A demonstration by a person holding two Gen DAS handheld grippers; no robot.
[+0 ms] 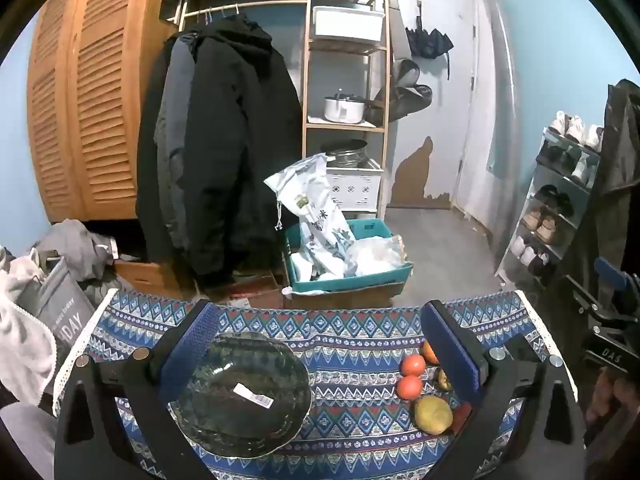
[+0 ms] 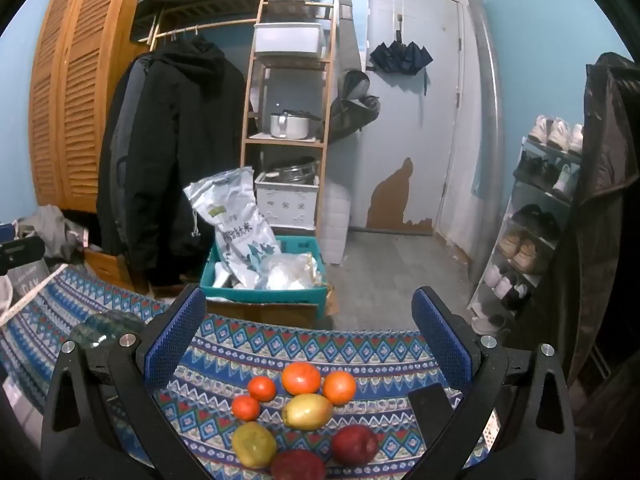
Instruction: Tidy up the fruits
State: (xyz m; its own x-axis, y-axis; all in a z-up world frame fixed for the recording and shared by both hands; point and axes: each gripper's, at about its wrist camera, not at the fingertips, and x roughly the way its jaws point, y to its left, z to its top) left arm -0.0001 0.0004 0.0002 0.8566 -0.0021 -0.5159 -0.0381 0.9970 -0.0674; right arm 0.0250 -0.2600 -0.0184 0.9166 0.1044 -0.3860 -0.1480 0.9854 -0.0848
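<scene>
Both grippers, the left gripper (image 1: 320, 344) and the right gripper (image 2: 308, 332), hover with fingers spread wide, pinching nothing. On the desk (image 2: 248, 344) with its patterned cloth lie eight fruits: four orange ones (image 2: 301, 378), two yellow-green (image 2: 307, 411), two dark red (image 2: 354, 444), bunched together. A dark glass bowl (image 1: 244, 396) sits well apart on their left. Beyond stand a teal crate (image 2: 308, 292), black coat (image 2: 172, 152) and shelf (image 2: 288, 140).
</scene>
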